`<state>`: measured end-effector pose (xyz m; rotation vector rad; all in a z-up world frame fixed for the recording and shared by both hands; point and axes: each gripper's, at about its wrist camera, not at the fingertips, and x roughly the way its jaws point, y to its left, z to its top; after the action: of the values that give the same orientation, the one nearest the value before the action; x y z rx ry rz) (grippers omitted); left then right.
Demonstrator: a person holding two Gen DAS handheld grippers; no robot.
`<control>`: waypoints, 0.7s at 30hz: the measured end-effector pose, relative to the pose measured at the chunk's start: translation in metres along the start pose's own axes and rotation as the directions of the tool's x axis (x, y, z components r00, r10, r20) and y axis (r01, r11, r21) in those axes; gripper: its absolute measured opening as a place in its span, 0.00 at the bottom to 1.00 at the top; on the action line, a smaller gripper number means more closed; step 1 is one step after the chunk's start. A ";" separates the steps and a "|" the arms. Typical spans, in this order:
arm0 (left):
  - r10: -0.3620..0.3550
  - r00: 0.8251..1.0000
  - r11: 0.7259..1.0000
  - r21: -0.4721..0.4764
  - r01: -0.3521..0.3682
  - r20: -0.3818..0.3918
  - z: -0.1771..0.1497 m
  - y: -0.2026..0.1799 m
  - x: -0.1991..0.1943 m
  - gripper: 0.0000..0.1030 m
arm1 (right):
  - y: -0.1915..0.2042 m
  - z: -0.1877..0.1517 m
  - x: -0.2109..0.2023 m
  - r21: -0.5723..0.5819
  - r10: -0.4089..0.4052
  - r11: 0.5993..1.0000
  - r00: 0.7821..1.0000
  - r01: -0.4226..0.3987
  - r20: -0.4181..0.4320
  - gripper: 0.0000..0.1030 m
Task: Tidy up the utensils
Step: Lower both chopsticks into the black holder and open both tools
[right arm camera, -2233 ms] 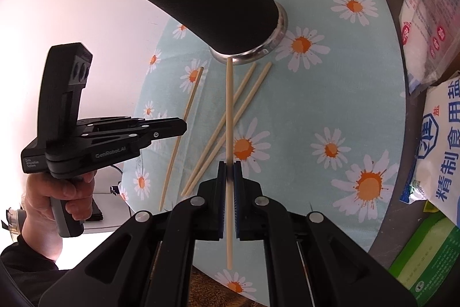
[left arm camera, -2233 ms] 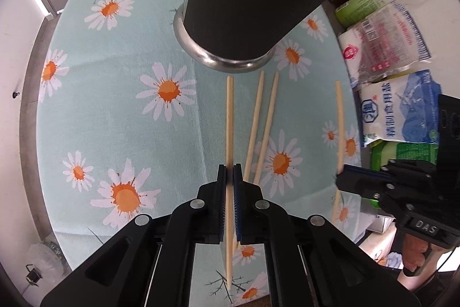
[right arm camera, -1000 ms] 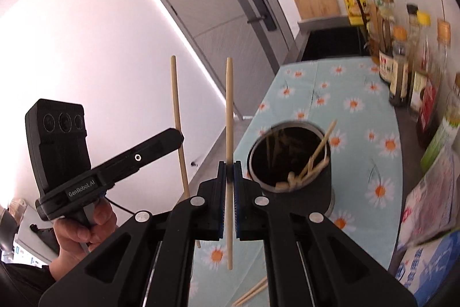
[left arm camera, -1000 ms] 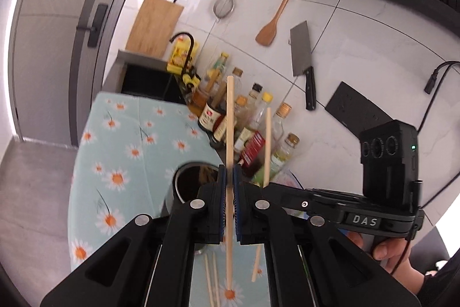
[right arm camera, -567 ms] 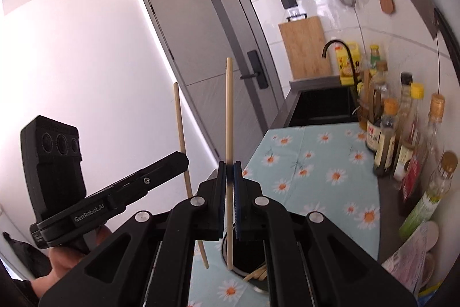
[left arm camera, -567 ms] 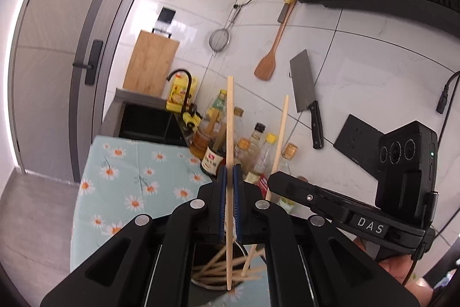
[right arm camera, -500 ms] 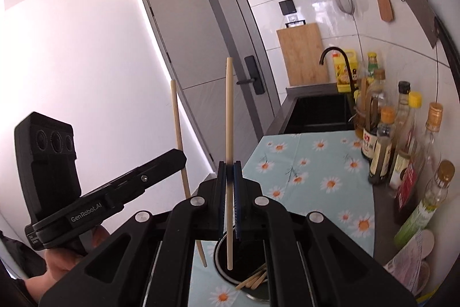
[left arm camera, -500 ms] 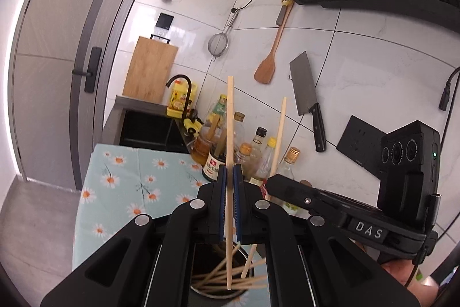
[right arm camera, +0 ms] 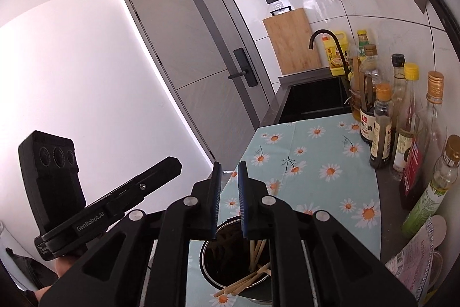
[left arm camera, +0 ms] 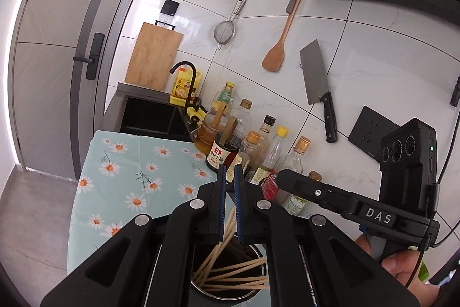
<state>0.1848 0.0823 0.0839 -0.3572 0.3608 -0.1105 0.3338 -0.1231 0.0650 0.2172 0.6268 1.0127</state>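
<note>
Chopsticks lie in a loose bundle inside the holder, a dark metal cup standing on the daisy cloth that covers the tabletop; some lean against its wall and their ends poke over its rim. My left gripper hangs right above the cup's mouth with its jaws released, a narrow gap between the blue pads and nothing in them. My right gripper is above the same cup, jaws parted a little wider, also bare. From the right view the sticks fan toward the cup's near right side, a few tips sticking out over the edge toward the cloth. Each gripper shows in the other's view: the right one to the right of the left camera, the left one to the left of the right camera, both pointing in over the cup. Bottles crowd the far right edge of the tabletop against the tiled wall, where a cleaver, a wooden spatula and a strainer hang. A cutting board leans beyond the sink.
</note>
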 end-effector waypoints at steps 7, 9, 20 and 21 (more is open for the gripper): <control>0.021 1.000 1.000 -0.012 -0.021 -0.014 -0.002 0.000 -0.013 0.05 | 0.017 -0.005 -0.014 -0.015 0.007 1.000 1.000 -0.007 -0.009 0.13; 0.019 1.000 1.000 -0.017 -0.019 -0.014 -0.002 0.000 -0.018 0.05 | 0.023 -0.007 -0.019 -0.021 0.004 1.000 1.000 -0.004 -0.014 0.14; -0.001 0.998 1.000 0.028 0.003 -0.061 -0.015 -0.020 -0.058 0.05 | 0.035 -0.026 -0.059 0.057 0.038 0.998 0.999 -0.036 -0.032 0.21; -0.001 0.997 0.999 0.033 0.003 -0.073 -0.018 -0.021 -0.060 0.05 | 0.036 -0.029 -0.062 0.060 0.032 0.998 0.999 -0.030 -0.037 0.21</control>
<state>0.1213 0.0668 0.0952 -0.3215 0.4308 -0.1316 0.2676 -0.1597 0.0824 0.2613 0.6909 1.0310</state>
